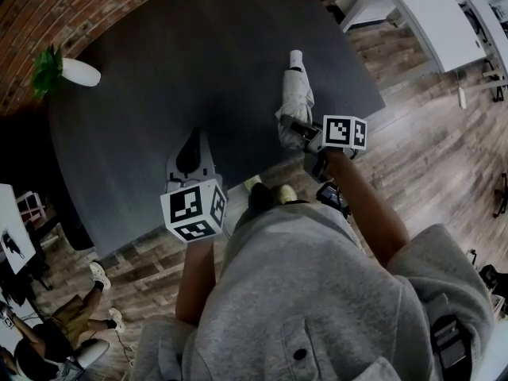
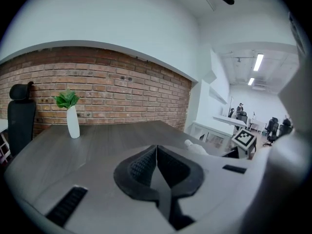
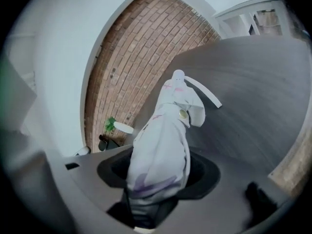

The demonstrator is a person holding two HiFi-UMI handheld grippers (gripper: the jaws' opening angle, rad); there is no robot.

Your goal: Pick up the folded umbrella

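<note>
The folded umbrella (image 1: 297, 94) is white with faint purple marks and a snap strap; its tip points toward the far side of the dark table (image 1: 198, 54). My right gripper (image 1: 295, 129) is shut on its near end, by the table's front right edge. In the right gripper view the umbrella (image 3: 163, 135) fills the space between the jaws of that gripper (image 3: 158, 182) and rises away from the camera. My left gripper (image 1: 190, 155) hovers over the table's front edge, empty; its black pads (image 2: 146, 162) meet. From the left gripper view the umbrella (image 2: 197, 147) shows small at the right.
A white vase with a green plant (image 1: 79, 72) stands at the table's far left corner, by the brick wall (image 2: 122, 91). White desks (image 1: 429, 14) stand at the right on the wood floor. A black chair (image 2: 19, 116) is at the table's left. A person (image 1: 63, 316) sits low at the left.
</note>
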